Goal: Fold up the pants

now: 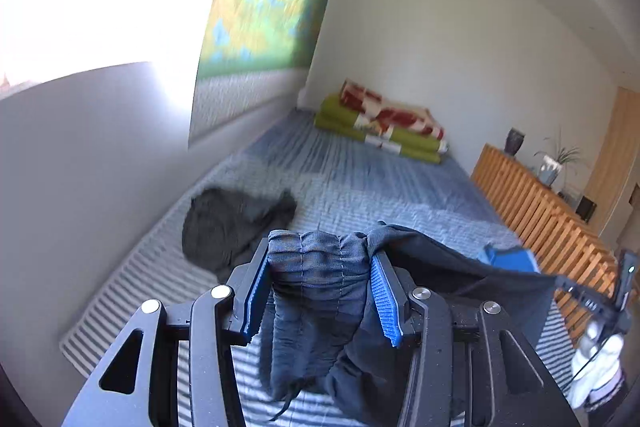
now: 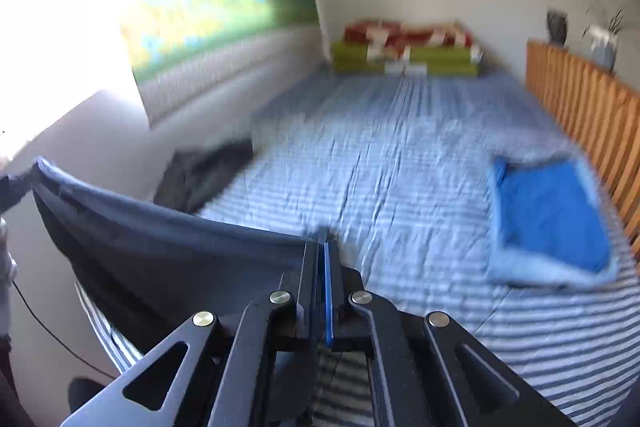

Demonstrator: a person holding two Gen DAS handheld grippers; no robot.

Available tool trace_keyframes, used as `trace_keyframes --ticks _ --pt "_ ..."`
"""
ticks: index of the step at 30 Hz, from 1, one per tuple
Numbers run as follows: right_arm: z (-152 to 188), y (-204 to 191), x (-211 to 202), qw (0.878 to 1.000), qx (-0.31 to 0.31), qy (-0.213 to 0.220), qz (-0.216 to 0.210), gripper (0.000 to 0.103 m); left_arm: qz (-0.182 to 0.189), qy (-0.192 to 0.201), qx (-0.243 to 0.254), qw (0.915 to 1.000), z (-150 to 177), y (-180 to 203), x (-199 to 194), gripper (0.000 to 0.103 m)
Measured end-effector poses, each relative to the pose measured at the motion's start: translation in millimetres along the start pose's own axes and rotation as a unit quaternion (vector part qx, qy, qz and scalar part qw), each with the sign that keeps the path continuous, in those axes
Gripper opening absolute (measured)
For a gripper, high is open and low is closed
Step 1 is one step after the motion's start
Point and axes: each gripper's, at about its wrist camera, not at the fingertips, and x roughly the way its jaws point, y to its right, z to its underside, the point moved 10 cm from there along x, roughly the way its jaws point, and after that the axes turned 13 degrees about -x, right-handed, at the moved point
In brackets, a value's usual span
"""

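Note:
Dark blue pants hang between my two grippers above the striped bed. My left gripper is shut on the bunched elastic waistband, which fills the gap between the blue pads. From there the fabric stretches taut to the right, to my right gripper. In the right wrist view, my right gripper has its jaws pressed together on the edge of the pants. The cloth spans leftward to the far hand at the frame's edge. The lower legs of the pants droop out of sight.
A crumpled dark grey garment lies on the bed's left side. A folded blue cloth lies near the wooden slatted rail on the right. Folded green and red quilts sit at the far end by the wall.

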Motion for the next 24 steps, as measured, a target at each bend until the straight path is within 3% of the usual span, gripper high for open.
trace_keyframes --ticks 4,7,12,15,17,21,24 --pt "-76 5 -95 0.994 -0.015 0.09 0.057 0.002 0.039 0.066 0.016 0.9969 -46 52 -78 0.049" --pt "-113 6 -157 0.988 -0.01 0.135 0.072 0.002 0.057 0.093 0.025 0.9937 -69 79 -126 0.049" --pt "-145 0 -206 0.981 -0.034 0.164 0.103 0.002 0.059 0.133 0.041 0.9885 -98 105 -181 0.049" --pt "-145 -3 -180 0.984 -0.04 0.144 0.099 0.002 0.046 0.122 0.038 0.9907 -103 101 -172 0.049" --pt "-135 -3 -135 0.989 -0.033 0.115 0.082 0.002 0.032 0.103 0.027 0.9938 -97 84 -144 0.049" --pt "-98 -5 -23 0.997 -0.016 0.041 0.058 0.002 -0.026 0.034 -0.003 0.9991 -67 24 -42 0.049" --pt "-73 -14 78 0.998 -0.021 -0.023 0.051 0.002 -0.097 -0.021 -0.03 0.9946 -40 -42 54 0.049"
